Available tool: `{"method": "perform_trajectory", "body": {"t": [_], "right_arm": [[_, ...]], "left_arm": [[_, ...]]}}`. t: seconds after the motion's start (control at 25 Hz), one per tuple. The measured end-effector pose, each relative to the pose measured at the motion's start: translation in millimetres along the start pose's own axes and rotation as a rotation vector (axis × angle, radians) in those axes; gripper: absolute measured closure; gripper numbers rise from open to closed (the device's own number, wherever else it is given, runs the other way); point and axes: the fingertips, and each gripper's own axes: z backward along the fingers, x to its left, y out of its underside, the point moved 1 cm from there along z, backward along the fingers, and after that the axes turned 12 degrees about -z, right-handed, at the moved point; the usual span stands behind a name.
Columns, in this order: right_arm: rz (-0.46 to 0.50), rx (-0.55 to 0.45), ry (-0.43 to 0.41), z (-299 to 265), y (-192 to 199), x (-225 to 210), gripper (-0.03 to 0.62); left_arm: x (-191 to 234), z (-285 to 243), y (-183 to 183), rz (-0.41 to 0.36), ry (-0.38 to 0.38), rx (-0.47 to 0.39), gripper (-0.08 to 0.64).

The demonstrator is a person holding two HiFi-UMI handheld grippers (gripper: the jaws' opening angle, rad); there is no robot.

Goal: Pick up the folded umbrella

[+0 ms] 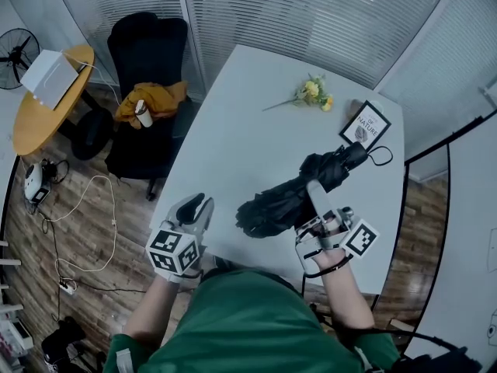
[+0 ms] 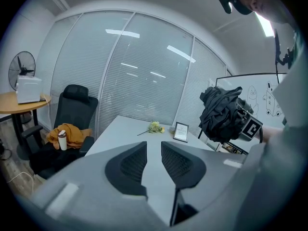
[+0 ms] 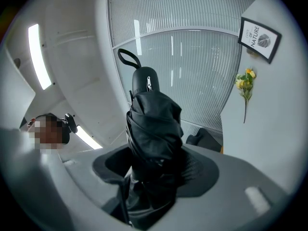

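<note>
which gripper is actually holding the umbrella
The right gripper: its jaws are closed on the folded black umbrella, which stands up between them. The left gripper has its jaws apart with nothing between them.

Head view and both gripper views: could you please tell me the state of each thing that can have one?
Black folded umbrella: folded shut, clamped, lifted off the white table.
Right gripper: fingers closed on the umbrella.
Left gripper: fingers apart, empty.
Black-framed picture: standing upright on the table.
Yellow flower sprig: lying flat on the table.
</note>
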Motion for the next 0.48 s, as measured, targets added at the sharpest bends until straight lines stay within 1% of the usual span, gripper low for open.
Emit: {"method": "perform_trajectory", "body": {"t": [0.48], "right_arm": [[0.009,-0.022,0.010,3.9,0.5,-3.2,0.318]], "left_arm": [[-0.8,-0.2,5.2,0.001,0.009,0.002,0.458]]}}
